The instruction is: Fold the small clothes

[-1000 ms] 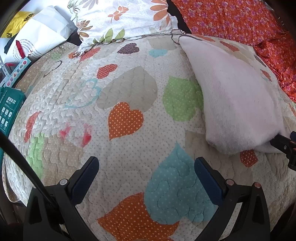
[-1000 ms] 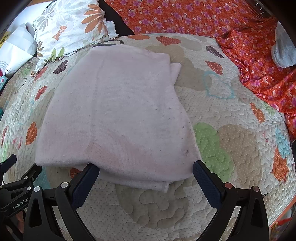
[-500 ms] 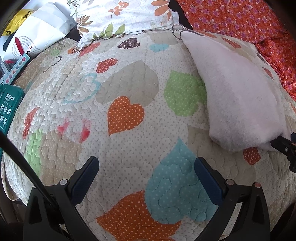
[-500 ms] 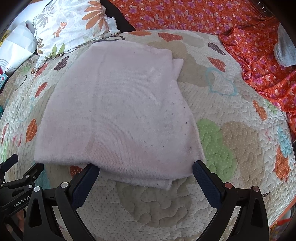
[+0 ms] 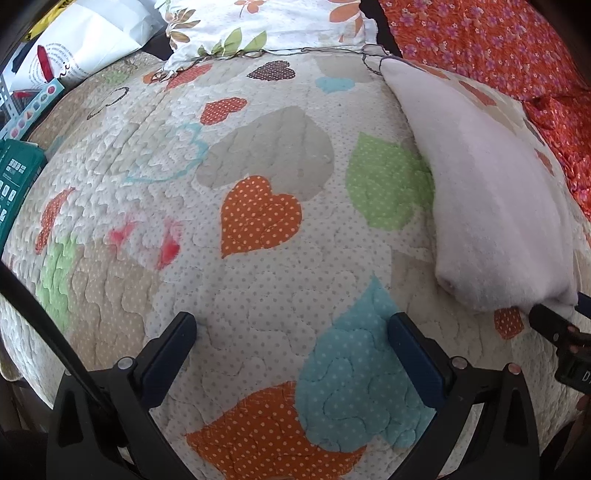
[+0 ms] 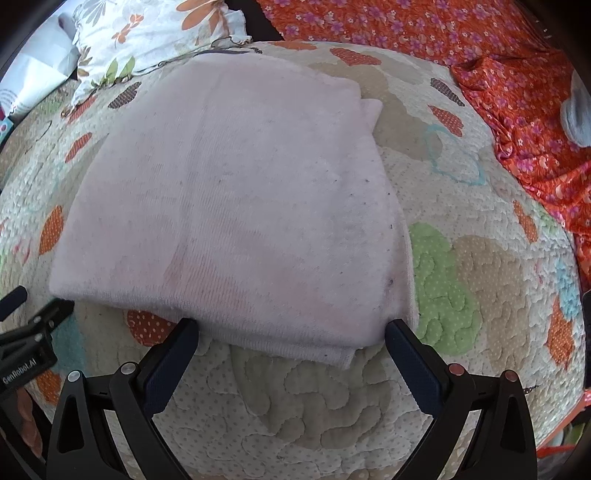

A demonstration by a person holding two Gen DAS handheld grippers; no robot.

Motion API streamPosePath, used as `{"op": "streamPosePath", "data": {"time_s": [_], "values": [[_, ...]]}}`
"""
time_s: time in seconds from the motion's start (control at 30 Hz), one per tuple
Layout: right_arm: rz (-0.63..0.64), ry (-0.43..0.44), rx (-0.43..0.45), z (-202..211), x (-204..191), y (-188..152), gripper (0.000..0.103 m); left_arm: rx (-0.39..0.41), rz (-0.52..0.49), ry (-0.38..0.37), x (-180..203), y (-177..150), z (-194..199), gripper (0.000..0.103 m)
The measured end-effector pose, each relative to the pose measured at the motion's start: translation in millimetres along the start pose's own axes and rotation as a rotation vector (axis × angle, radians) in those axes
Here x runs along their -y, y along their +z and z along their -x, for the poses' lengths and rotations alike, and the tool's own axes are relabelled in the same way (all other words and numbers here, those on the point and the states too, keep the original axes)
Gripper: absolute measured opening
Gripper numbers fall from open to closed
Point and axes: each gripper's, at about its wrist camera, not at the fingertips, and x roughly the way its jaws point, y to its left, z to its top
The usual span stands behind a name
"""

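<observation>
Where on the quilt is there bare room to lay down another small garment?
Widest free patch: quilt left of the folded pink cloth, out to the floral pillow and the teal box. A narrower strip lies between the cloth's right edge and the orange sheet. The far edge is crowded.

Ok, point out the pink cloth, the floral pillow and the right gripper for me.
pink cloth (image 6: 229, 206): right wrist view, middle of its folded top layer.
floral pillow (image 5: 266, 26): left wrist view, its front face near the edge.
right gripper (image 6: 291, 338): right wrist view, midway between its open fingertips.
</observation>
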Motion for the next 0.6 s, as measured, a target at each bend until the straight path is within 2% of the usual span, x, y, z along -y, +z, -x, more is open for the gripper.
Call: {"op": "streamPosePath", "data": {"time_s": [0.6], "values": [[0.011, -0.008, -0.006, -3.3, -4.5, -2.1, 0.103, 0.005, 0.003, 0.003, -0.4, -2.0, 0.9, 0.103]]}}
